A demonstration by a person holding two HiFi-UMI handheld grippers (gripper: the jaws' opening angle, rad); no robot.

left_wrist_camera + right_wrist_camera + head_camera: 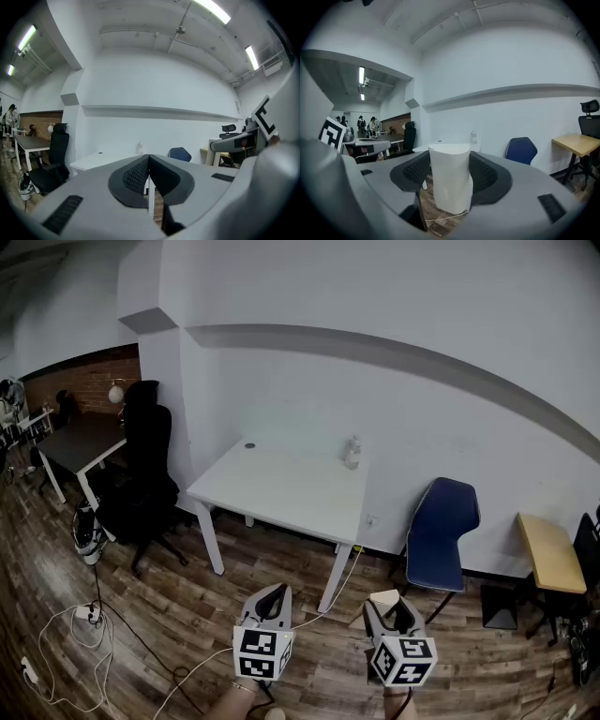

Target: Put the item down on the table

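My right gripper (pixel 450 174) (pixel 391 612) is shut on a white upright box-shaped item (pixel 450 178) (pixel 384 597), its pads pressing both sides. My left gripper (pixel 148 174) (pixel 273 601) is shut with nothing between its pads. Both are held low over the wooden floor, pointing toward the white table (pixel 281 488) (pixel 91 161) (pixel 433 146) that stands ahead against the wall. A small clear bottle (pixel 352 453) (pixel 139 148) (pixel 473 137) stands at the table's far right side.
A black office chair (pixel 141 474) stands left of the table, a blue chair (pixel 442 526) right of it, and a small wooden table (pixel 551 552) farther right. Cables (pixel 84 634) lie on the floor at left. A dark desk (pixel 80 442) sits far left, with people beyond.
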